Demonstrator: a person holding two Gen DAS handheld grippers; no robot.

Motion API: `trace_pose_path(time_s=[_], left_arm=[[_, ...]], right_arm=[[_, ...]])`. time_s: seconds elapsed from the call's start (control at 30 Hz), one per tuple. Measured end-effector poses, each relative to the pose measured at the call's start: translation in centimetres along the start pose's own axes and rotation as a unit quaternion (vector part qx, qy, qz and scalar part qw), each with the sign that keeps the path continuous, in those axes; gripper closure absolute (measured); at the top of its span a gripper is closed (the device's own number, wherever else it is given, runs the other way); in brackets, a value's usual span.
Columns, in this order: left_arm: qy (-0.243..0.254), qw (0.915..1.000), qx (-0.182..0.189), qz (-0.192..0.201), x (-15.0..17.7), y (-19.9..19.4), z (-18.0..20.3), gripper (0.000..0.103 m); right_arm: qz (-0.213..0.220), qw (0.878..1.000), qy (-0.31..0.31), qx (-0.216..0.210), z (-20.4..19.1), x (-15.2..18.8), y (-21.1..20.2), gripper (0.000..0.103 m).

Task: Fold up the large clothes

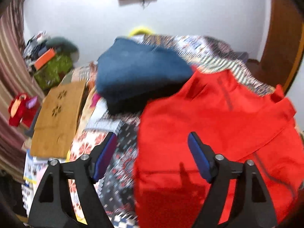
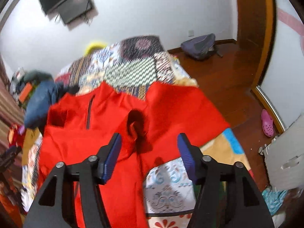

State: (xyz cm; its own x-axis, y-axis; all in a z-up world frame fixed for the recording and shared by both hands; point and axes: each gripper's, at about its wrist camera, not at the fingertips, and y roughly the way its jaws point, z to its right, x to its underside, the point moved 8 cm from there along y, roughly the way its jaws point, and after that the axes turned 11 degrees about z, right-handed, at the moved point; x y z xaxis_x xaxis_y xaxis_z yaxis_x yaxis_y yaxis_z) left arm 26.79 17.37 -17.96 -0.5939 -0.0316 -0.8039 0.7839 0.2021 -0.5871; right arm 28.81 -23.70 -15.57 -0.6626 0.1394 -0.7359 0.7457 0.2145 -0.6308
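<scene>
1. Motion blur is softening both views; the patchwork bedspread is showing its patterns only as smears, and the clutter pile at the far left of the bed is not resolving into separate items.
2. The red jacket is running off the lower and right edges of the left wrist view, so its full outline is not showing there. In the right wrist view the jaws' black arms are covering its near hem.
3. The red jacket is lying spread on the bed over the bedspread, front up, with a dark vertical zip at the chest and a raised fold at its middle.
4. A folded blue garment is resting on the bed just beyond the jacket, touching its far left edge.
5. The left gripper is hovering with jaws standing wide apart and nothing between the blue pads; they are framing the jacket's left edge and bare bedspread.
6. The right gripper is hovering with jaws parted and empty above the jacket's raised fold.
7. A wooden board is lying at the bed's left side. No container's contents are readable.
</scene>
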Motion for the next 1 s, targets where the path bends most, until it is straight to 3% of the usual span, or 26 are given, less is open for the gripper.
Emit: trace_pose_path(time_s=[0.13,0.3,0.57,0.8,1.0], left_arm=[[0.003,0.9994,0.029,0.019,-2.6,0.5,3.2,0.016],[0.002,0.9979,0.065,0.009,-4.0,2.4,7.4,0.015],[0.003,0.9937,0.104,-0.042,-2.2,6.4,13.0,0.015],[0.005,0.9911,0.102,-0.085,0.6,8.8,14.0,0.015],[-0.015,0.9920,0.070,-0.104,2.2,10.4,12.6,0.015]], right_arm=[[0.017,0.999,0.037,0.016,2.8,-1.2,-0.3,0.042],[-0.002,0.996,0.087,0.033,6.7,-0.6,1.4,0.042],[-0.064,0.976,0.210,0.015,11.9,2.3,6.6,0.042],[-0.109,0.953,0.282,0.008,14.0,4.5,10.8,0.042],[-0.107,0.950,0.292,0.022,15.2,4.2,13.0,0.042]])
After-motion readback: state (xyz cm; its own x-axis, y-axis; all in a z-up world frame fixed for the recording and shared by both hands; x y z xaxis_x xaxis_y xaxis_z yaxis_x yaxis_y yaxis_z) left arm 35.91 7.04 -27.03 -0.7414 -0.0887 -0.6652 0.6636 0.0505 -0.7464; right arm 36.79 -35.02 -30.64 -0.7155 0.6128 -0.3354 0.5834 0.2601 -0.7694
